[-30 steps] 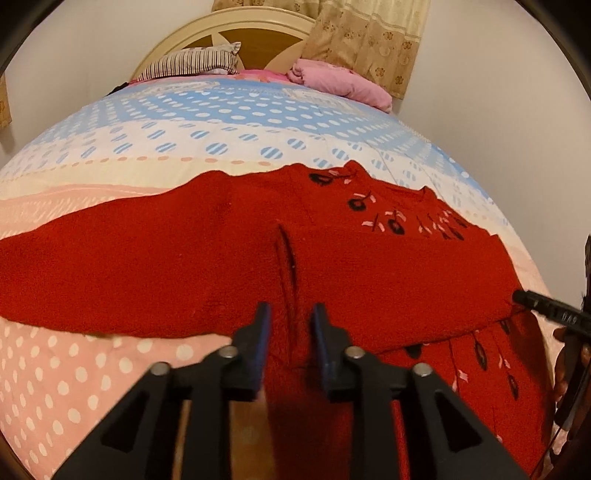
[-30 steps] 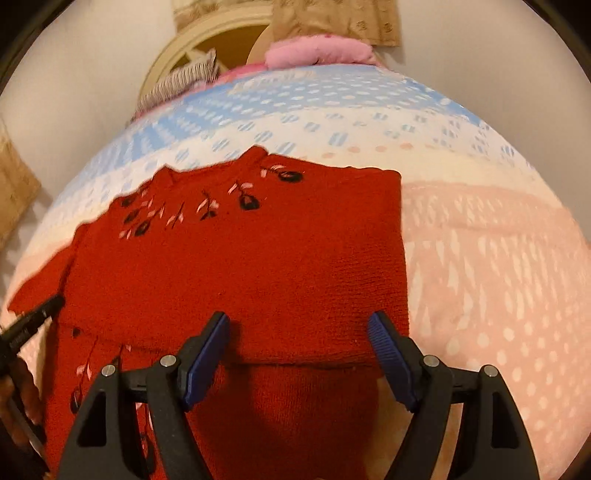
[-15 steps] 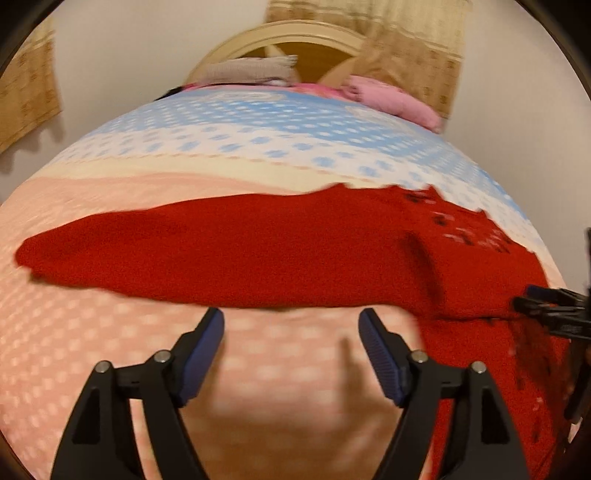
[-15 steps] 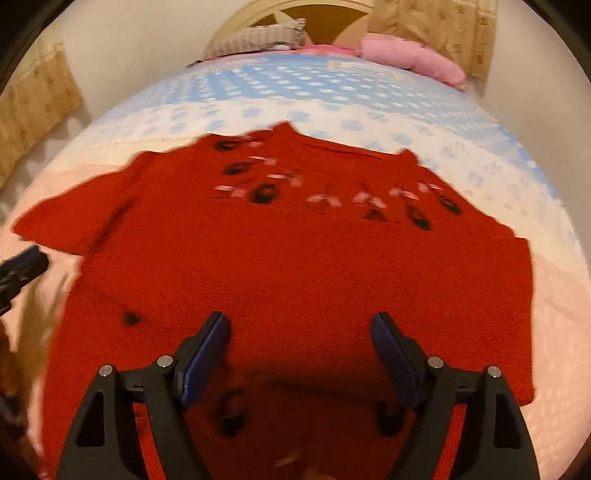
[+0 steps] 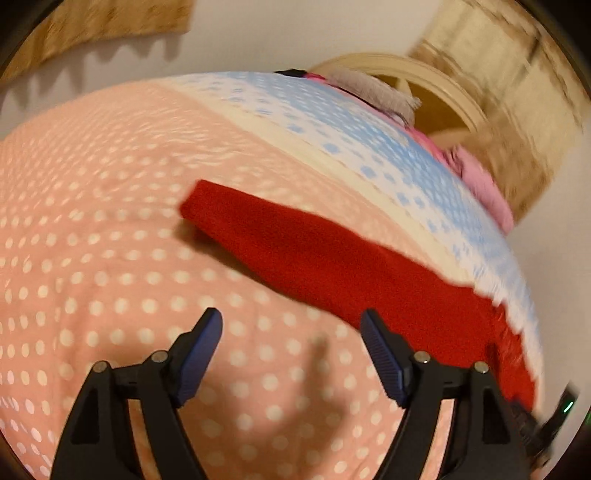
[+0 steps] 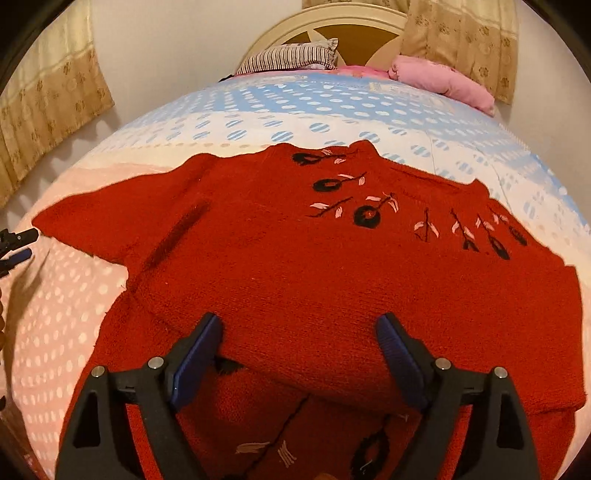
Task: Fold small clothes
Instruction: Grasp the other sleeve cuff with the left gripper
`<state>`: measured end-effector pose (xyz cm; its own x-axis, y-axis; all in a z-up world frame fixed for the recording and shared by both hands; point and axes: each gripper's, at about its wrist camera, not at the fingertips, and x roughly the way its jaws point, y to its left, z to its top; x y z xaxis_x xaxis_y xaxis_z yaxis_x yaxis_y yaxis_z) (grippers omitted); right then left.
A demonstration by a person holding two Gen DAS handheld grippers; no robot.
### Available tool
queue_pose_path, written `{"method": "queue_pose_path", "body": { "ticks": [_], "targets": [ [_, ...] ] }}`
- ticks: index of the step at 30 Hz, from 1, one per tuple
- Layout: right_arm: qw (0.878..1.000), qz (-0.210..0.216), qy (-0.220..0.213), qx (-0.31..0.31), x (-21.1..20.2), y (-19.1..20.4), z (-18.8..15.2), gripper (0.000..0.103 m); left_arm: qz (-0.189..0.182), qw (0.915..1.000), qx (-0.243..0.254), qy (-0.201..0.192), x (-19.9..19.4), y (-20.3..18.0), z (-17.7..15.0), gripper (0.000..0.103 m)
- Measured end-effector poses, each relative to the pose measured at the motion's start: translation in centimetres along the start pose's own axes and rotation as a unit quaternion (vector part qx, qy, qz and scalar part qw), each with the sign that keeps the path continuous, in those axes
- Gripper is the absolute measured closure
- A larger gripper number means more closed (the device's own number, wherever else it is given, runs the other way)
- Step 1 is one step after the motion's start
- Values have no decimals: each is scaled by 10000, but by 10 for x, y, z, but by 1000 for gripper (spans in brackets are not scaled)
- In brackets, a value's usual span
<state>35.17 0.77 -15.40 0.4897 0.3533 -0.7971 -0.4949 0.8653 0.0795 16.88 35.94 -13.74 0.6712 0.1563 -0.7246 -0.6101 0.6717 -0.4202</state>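
Observation:
A red knit sweater [image 6: 295, 266] with black and pink embroidered flowers lies on the bed, one sleeve folded across its body. Its other sleeve [image 5: 295, 243] stretches out over the pink dotted bedspread in the left wrist view. My left gripper [image 5: 291, 354] is open and empty above the bedspread, just short of that sleeve; its tips [image 6: 14, 240] show at the left edge of the right wrist view. My right gripper [image 6: 299, 350] is open and empty over the sweater's lower body.
The bedspread [image 5: 110, 258] is pink with white dots near me and blue-dotted [image 6: 295, 110] farther off. A striped pillow [image 6: 291, 57] and a pink pillow [image 6: 439, 79] lie by the wooden headboard [image 6: 354, 26]. Curtains [image 6: 44, 107] hang on the walls.
My left gripper let go of the sweater, opened, and swung left toward the outstretched sleeve. My right gripper stayed open and turned left to face the sweater's middle.

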Motion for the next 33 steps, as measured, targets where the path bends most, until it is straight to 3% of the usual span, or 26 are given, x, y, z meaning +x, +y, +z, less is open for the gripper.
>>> {"method": "queue_pose_path", "body": {
  "ticks": [5, 12, 17, 26, 30, 32, 33],
  "targets": [
    [9998, -161, -74, -117, -4, 6, -5, 13, -538, 9953, -802, 75, 0, 17, 9, 23],
    [9997, -186, -107, -117, -6, 7, -7, 13, -660, 9870, -1463, -78, 21, 36, 24, 23],
    [9996, -229, -128, -140, -7, 8, -9, 12, -807, 9816, -1725, -164, 29, 45, 30, 27],
    [9994, -278, -131, -160, -8, 8, -8, 11, -961, 9803, -1721, -89, 27, 41, 26, 33],
    [9992, -325, -143, -174, -8, 9, -8, 11, -844, 9819, -1695, -104, 35, 40, 32, 42],
    [9992, -333, -149, -167, -8, 9, -9, 11, -753, 9815, -1760, -69, 40, 44, 33, 62],
    [9992, -331, -151, -161, -8, 8, -9, 10, -745, 9810, -1790, -33, 41, 46, 33, 66]
  ]
}}
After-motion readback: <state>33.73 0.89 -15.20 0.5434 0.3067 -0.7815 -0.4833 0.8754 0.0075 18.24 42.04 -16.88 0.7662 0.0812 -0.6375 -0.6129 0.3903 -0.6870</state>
